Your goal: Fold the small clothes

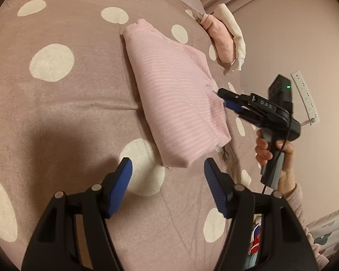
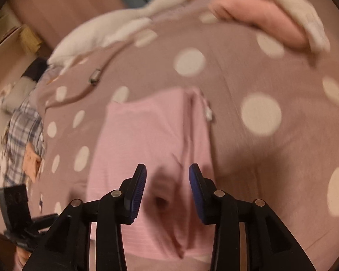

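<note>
On the dusty-pink bedspread [image 1: 79,113] with its cream polka dots lies the folded pink striped garment [image 1: 171,94], a long narrow bundle set toward the bedspread's right-hand edge as the left wrist camera sees it, flat on the cloth. The left gripper [image 1: 167,169] hovers just off the garment's near end with its blue-padded fingers [image 1: 122,180] spread wide and nothing between them. The right gripper [image 2: 167,180] sits over the garment's other end; in its own blurred view the fingers [image 2: 139,187] stand apart with the pink fabric [image 2: 151,135] beneath them, and a central fold line runs up the garment. From the left wrist view that gripper's tips [image 1: 228,97] reach the garment's side edge, though whether they touch it I cannot tell. A hand [image 1: 273,155] grips its handle. Farther along the edge lies a pile of pink and cream clothes [image 1: 226,40], well apart from the bundle. A white plush goose [image 2: 115,24] rests near the far edge.
</note>
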Demonstrator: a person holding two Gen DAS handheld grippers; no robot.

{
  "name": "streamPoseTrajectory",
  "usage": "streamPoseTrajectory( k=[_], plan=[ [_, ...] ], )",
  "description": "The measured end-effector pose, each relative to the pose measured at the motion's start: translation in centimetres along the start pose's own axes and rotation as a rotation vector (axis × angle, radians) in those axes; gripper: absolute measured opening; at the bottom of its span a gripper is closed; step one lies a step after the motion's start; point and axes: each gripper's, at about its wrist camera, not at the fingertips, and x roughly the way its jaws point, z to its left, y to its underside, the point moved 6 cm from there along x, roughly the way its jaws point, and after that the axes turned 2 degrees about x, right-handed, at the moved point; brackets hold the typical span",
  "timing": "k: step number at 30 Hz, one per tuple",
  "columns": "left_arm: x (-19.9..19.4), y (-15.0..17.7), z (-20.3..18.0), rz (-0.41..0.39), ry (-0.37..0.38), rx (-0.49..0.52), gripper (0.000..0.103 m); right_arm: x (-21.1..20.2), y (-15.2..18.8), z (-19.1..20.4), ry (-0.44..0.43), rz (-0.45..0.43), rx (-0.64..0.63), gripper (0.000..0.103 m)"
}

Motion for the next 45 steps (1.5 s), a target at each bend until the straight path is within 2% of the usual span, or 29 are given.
streamPoseTrajectory(
  k=[5,10,12,13,14,15,17,20,22,23,24,25,26,28,31,33,35,37,39,41,45],
  plan=[
    [0.3,-0.2,-0.4,0.006,-0.014,0.005,0.066,1.0,0.6,-1.2,-0.191,0.020,0.155,0.039],
    [0.7,-0.3,-0.9,0.005,-0.012,-0.003,0.066,1.8,0.9,-1.3,-0.327,0.042,0.256,0.039],
    [0.9,-0.4,-1.1,0.007,-0.012,-0.004,0.066,1.8,1.0,-1.0,-0.304,0.037,0.238,0.039],
    [1.0,-0.4,-1.1,0.008,-0.012,-0.005,0.066,1.9,1.0,-0.9,-0.292,0.036,0.225,0.035],
    [1.0,-0.5,-1.2,0.008,-0.013,-0.006,0.066,2.0,1.0,-0.6,-0.268,0.031,0.193,0.028],
    [1.1,-0.5,-1.4,0.007,-0.012,-0.005,0.066,2.0,1.1,-0.2,-0.226,0.025,0.146,0.013],
    [1.2,-0.7,-1.6,0.008,-0.011,-0.003,0.066,1.7,1.0,0.3,-0.167,-0.007,0.097,0.012],
    [1.3,-0.7,-1.9,0.011,-0.012,0.007,0.066,-0.2,0.6,1.1,-0.141,-0.097,0.049,0.011],
    [1.4,-0.8,-1.9,0.012,-0.014,0.009,0.066,-0.2,0.5,1.2,-0.150,-0.088,0.025,0.011],
    [1.5,-0.9,-1.9,0.010,-0.016,0.007,0.066,0.2,0.5,0.9,-0.105,-0.073,0.012,0.011],
    [1.5,-1.0,-1.9,0.007,-0.018,0.002,0.066,0.8,0.4,0.4,-0.016,-0.068,-0.011,0.011],
    [1.5,-1.1,-2.0,0.004,-0.017,-0.001,0.066,1.1,0.4,0.1,0.014,-0.064,-0.016,0.011],
    [1.5,-1.2,-2.1,0.001,-0.015,0.003,0.066,1.4,0.4,-0.5,-0.004,-0.053,0.013,0.011],
    [1.3,-1.6,-2.5,-0.015,-0.028,0.020,0.066,1.6,0.3,-1.2,0.017,-0.059,0.035,0.011],
    [1.2,-2.5,-3.3,-0.034,-0.031,0.045,0.066,1.6,0.3,-1.4,0.143,-0.079,-0.019,0.012],
    [1.4,-3.1,-3.7,-0.041,-0.035,0.066,0.066,0.6,0.1,-0.7,0.181,-0.125,-0.041,0.012],
    [1.8,-3.7,-4.2,-0.046,-0.038,0.090,0.065,-1.3,-0.1,0.4,0.215,-0.210,-0.100,0.012],
    [2.4,-4.2,-4.6,-0.058,-0.037,0.107,0.064,-2.7,0.0,2.2,0.183,-0.257,-0.171,0.012],
    [3.3,-4.2,-4.7,-0.052,-0.023,0.111,0.061,-3.3,1.0,4.0,0.095,-0.241,-0.233,0.012],
    [4.8,-3.9,-4.9,-0.027,-0.030,0.133,0.045,-2.9,2.2,4.5,0.057,-0.195,-0.268,0.012],
    [8.1,-2.4,-3.3,0.047,-0.097,0.143,0.040,0.1,4.4,2.6,0.141,-0.090,-0.283,0.012]
  ],
)
